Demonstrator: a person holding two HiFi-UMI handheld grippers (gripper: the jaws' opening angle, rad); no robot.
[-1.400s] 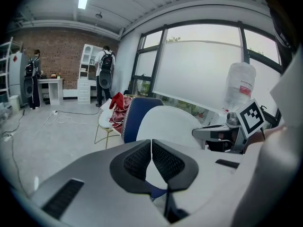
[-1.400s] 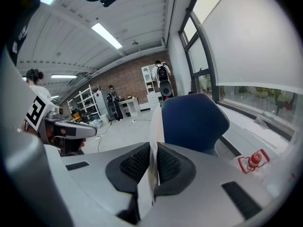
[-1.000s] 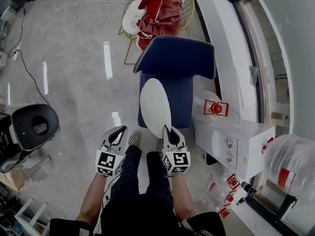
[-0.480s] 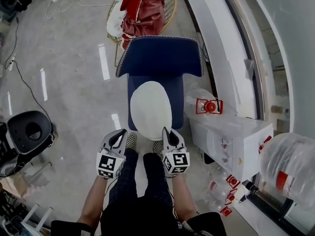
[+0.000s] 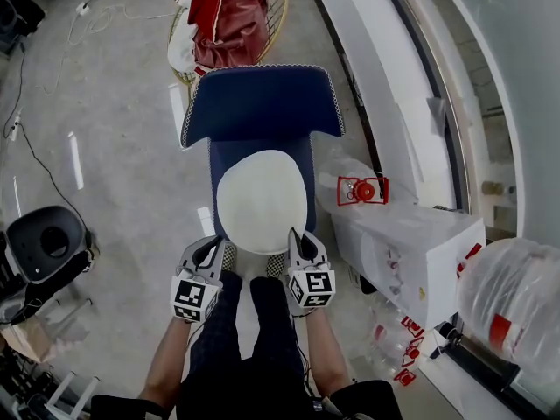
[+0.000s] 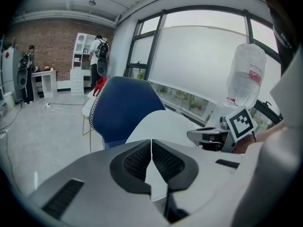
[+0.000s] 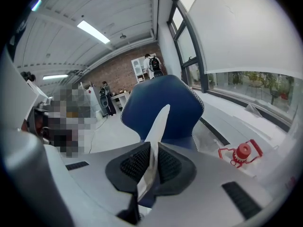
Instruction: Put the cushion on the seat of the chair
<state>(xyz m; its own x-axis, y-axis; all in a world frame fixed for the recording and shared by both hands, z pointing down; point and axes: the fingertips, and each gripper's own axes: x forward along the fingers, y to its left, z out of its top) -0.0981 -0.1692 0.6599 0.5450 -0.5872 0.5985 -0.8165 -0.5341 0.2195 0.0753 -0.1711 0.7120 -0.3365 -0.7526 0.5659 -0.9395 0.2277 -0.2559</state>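
Both grippers have carried the cushion (image 5: 261, 201) forward over the chair (image 5: 261, 103) since a second ago: then it showed as a narrow sliver to one side of the seat, and now it shows its broad white oval face at the middle of the head view, covering most of the blue seat (image 5: 304, 160). Whether it rests on the seat or hangs just above it cannot be told. The chair itself now sits lower and further left in that frame, its backrest just above the cushion. The right gripper (image 5: 293, 239), lower centre, is clamped on the cushion's near edge; in the right gripper view the white edge (image 7: 158, 122) runs up between the black pads (image 7: 168, 162) and stands in front of the backrest (image 7: 165, 98). The left gripper (image 5: 210, 248) is just beside the cushion's lower left edge. In the left gripper view its jaws are together, tips meeting, with the cushion (image 6: 165, 126) just beyond them; a pinch on the fabric cannot be made out. A red and white cloth (image 5: 223, 16) lies in a wire chair at the upper left, and a white cabinet (image 5: 411, 243) stands to the right of the seat.
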